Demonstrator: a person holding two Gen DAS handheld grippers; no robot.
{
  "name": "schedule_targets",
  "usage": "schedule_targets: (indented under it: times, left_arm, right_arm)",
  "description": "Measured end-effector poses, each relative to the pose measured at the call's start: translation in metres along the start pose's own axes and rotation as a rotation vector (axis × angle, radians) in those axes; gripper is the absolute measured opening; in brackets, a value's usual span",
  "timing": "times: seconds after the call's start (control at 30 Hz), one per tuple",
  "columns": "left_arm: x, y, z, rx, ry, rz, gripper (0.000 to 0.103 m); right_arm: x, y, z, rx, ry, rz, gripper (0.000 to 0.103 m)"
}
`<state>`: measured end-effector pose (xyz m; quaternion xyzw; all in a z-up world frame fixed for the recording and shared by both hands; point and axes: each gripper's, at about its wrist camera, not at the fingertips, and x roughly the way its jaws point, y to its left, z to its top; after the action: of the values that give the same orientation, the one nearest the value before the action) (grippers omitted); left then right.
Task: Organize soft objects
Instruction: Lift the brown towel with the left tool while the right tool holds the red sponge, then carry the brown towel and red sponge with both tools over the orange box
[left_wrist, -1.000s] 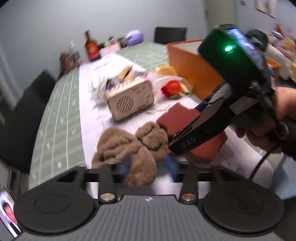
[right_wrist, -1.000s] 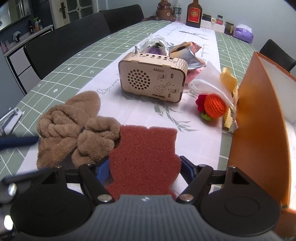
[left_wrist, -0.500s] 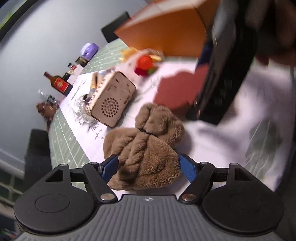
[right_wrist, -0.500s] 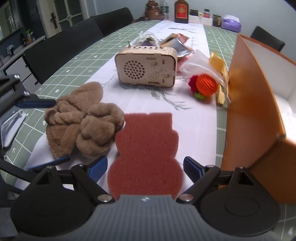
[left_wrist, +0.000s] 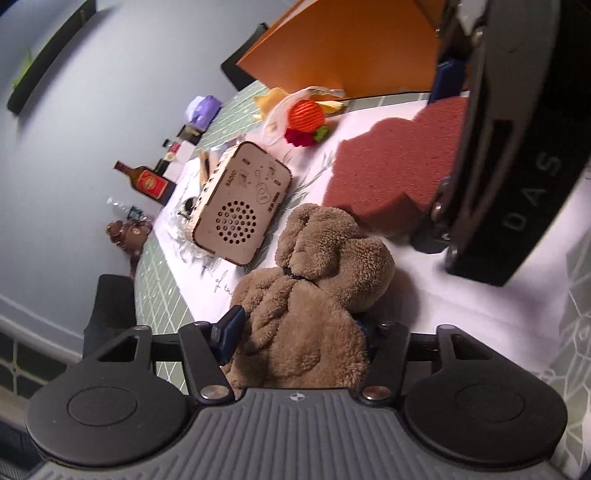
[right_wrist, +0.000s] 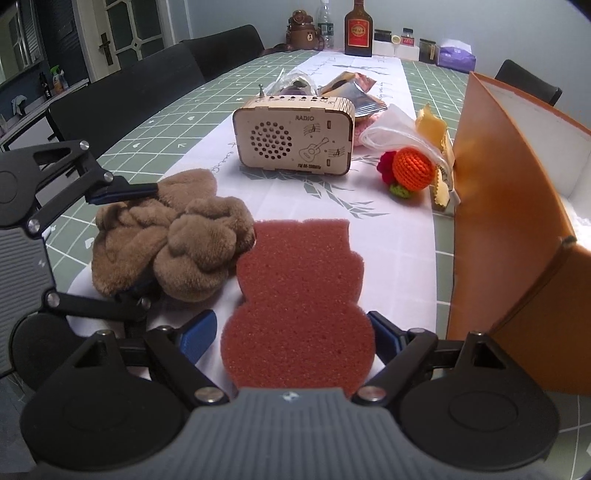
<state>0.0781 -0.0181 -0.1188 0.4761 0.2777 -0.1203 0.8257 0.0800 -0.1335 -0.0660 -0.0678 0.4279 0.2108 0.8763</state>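
Note:
A brown plush cloth (left_wrist: 314, 302) lies bunched on the white table runner, and it also shows in the right wrist view (right_wrist: 166, 240). My left gripper (left_wrist: 299, 332) is rolled sideways with its blue-padded fingers (right_wrist: 122, 192) closed against the cloth's sides. A red bear-shaped sponge (right_wrist: 299, 295) lies flat beside the cloth, also seen in the left wrist view (left_wrist: 395, 173). My right gripper (right_wrist: 291, 328) straddles the sponge with its fingers a little apart from the sponge's edges.
An orange box (right_wrist: 517, 206) with a white inside stands at the right. A wooden radio (right_wrist: 295, 136), a crocheted orange fruit (right_wrist: 412, 168), plastic bags and snack packets lie further along the runner. Bottles (right_wrist: 357, 29) and jars stand at the far end. Dark chairs (right_wrist: 122, 107) line the left side.
My left gripper rolled sideways, opened, moved in around the plush cloth and closed on it. My right gripper opened off the sponge, which now lies between its fingers.

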Motion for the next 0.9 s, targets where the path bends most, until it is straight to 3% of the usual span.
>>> schedule_targets:
  times: [0.27,0.43,0.63,0.9]
  left_arm:
    - [-0.012,0.016,-0.001,-0.159,0.005,-0.015,0.047]
    - [-0.025,0.039,0.002,-0.29,0.021,-0.053,0.046]
    - [-0.043,0.078,0.006,-0.527,0.035,-0.121,0.046]
    - [-0.069,0.124,0.02,-0.795,0.036,-0.177,0.046]
  right_arm:
    - [-0.003,-0.001,-0.001,-0.006,-0.024,0.002,0.07]
    - [-0.014,0.003,0.006,-0.04,-0.057,0.002,0.069]
    - [-0.033,0.003,0.02,-0.092,-0.104,-0.007,0.069]
    - [-0.059,-0.007,0.059,-0.206,-0.139,-0.024,0.069]
